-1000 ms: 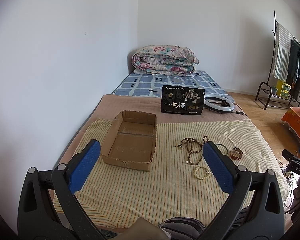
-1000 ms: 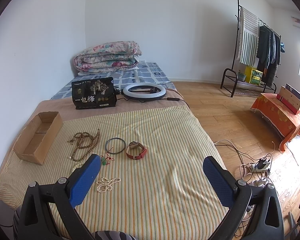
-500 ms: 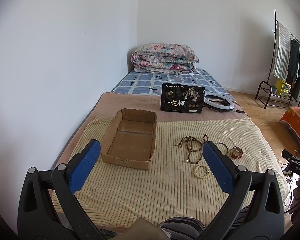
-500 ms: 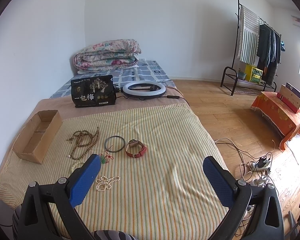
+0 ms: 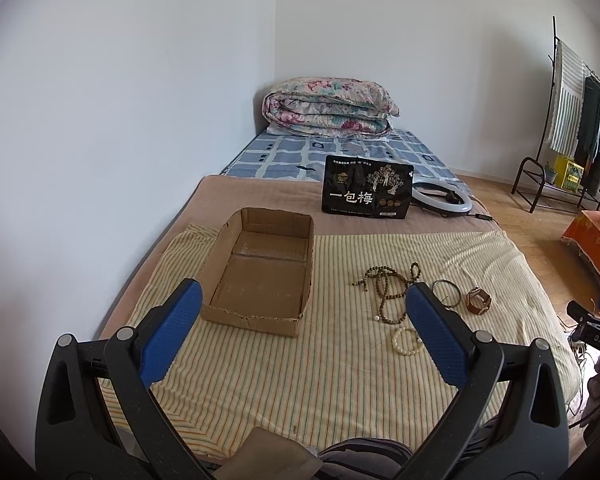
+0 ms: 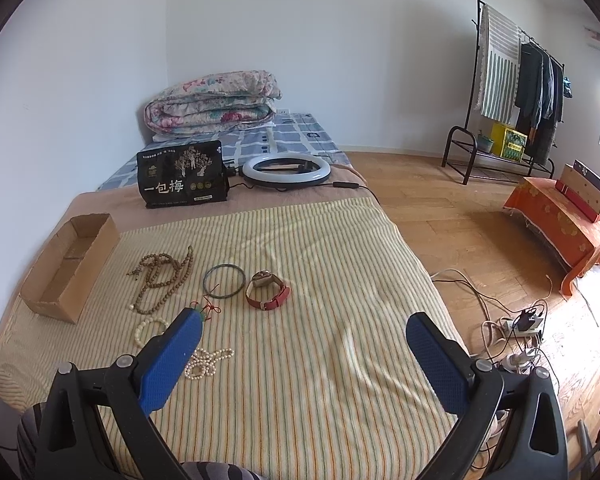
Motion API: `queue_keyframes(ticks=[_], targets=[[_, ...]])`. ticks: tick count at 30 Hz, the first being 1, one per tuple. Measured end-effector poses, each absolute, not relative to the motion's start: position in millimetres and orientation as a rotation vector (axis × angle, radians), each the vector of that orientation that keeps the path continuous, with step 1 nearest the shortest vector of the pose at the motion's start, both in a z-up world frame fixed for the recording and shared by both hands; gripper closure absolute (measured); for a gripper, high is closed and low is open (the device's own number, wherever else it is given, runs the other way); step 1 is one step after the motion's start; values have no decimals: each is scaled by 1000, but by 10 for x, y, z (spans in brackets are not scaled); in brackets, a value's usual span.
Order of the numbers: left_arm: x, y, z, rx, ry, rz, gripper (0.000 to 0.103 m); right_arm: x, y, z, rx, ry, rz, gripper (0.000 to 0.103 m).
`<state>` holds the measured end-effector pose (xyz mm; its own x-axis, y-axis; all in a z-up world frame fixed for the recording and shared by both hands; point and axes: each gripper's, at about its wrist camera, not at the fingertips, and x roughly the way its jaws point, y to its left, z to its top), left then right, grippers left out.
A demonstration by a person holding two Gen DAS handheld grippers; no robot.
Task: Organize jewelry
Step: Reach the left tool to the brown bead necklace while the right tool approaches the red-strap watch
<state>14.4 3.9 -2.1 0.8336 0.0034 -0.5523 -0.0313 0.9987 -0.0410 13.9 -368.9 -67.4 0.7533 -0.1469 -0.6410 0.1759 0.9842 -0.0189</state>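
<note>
An empty cardboard box (image 5: pixel 260 276) (image 6: pixel 70 264) lies on the striped cloth at the left. To its right lie a brown bead necklace (image 5: pixel 388 288) (image 6: pixel 160 276), a dark bangle (image 5: pixel 446 292) (image 6: pixel 224 281), a red-strap watch (image 5: pixel 478 300) (image 6: pixel 268 290), a white bead bracelet (image 5: pixel 406 342) (image 6: pixel 150 330), a pearl strand (image 6: pixel 208 362) and a green pendant on red cord (image 6: pixel 206 312). My left gripper (image 5: pixel 304 332) is open and empty, short of the box. My right gripper (image 6: pixel 304 352) is open and empty, right of the jewelry.
A black snack bag (image 5: pixel 366 192) (image 6: pixel 182 180) stands behind the cloth beside a ring light (image 6: pixel 287 169). A folded quilt (image 5: pixel 328 108) lies at the bed's far end. A clothes rack (image 6: pixel 512 80), an orange-covered stand (image 6: pixel 560 216) and floor cables (image 6: pixel 516 328) are to the right.
Both views have crept slightly forward and lower toward the bed. Nothing on the cloth has moved and both grippers stay open.
</note>
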Motion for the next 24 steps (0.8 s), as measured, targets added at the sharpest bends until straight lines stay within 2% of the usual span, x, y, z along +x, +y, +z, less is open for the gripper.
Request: queue_keyframes(ticks=[13, 19, 21, 24], targets=[[673, -138, -287, 9, 632, -104, 0, 542, -3853, -942, 22, 744, -149, 0], [1047, -346, -489, 23, 691, -207, 7, 863, -3920, -1108, -4, 793, -128, 0], [1186, -422, -552, 19, 719, -235, 15, 985, -3939, -1154, -13, 806, -117, 0], [1411, -518, -647, 4, 756, -277, 16, 1149, -3993, -1221, -7, 828, -93, 0]])
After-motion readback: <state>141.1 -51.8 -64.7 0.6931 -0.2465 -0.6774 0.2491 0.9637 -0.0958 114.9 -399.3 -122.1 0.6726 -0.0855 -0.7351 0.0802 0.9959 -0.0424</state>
